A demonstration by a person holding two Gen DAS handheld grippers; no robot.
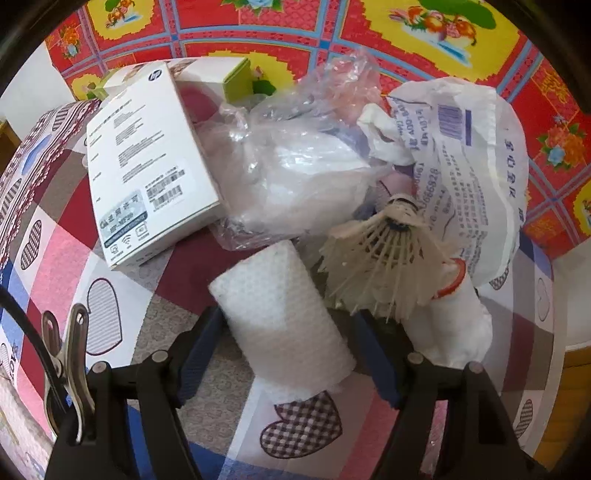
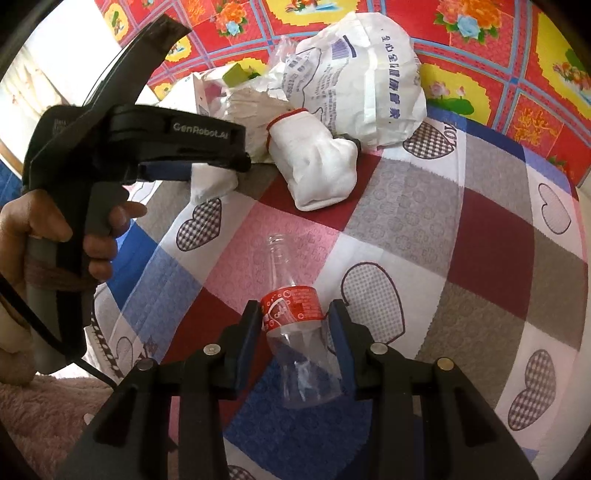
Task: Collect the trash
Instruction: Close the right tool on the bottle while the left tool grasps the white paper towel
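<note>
My left gripper (image 1: pixel 291 314) is shut on a white foam roll (image 1: pixel 284 317), held over the heart-patterned cloth (image 1: pixel 66 251). Just beyond it lies a pile: a feather shuttlecock (image 1: pixel 384 258), a white glove with a red cuff (image 1: pixel 450 325), a crumpled printed white bag (image 1: pixel 476 166), a clear plastic bag (image 1: pixel 295 166) and a white printed box (image 1: pixel 147 177). My right gripper (image 2: pixel 293 310) is shut on a clear plastic bottle with a red label (image 2: pixel 291 310), neck pointing away. The right wrist view also shows the left gripper (image 2: pixel 247 162), the glove (image 2: pixel 321 170) and the printed bag (image 2: pixel 369 77).
A small green-sided box (image 1: pixel 238 79) stands behind the white box. A red and yellow floral cloth (image 1: pixel 369 29) covers the far surface. A person's hand (image 2: pixel 92 254) grips the left tool's handle, its black cable (image 2: pixel 55 332) trailing down. Pink fleece (image 2: pixel 44 413) lies at the lower left.
</note>
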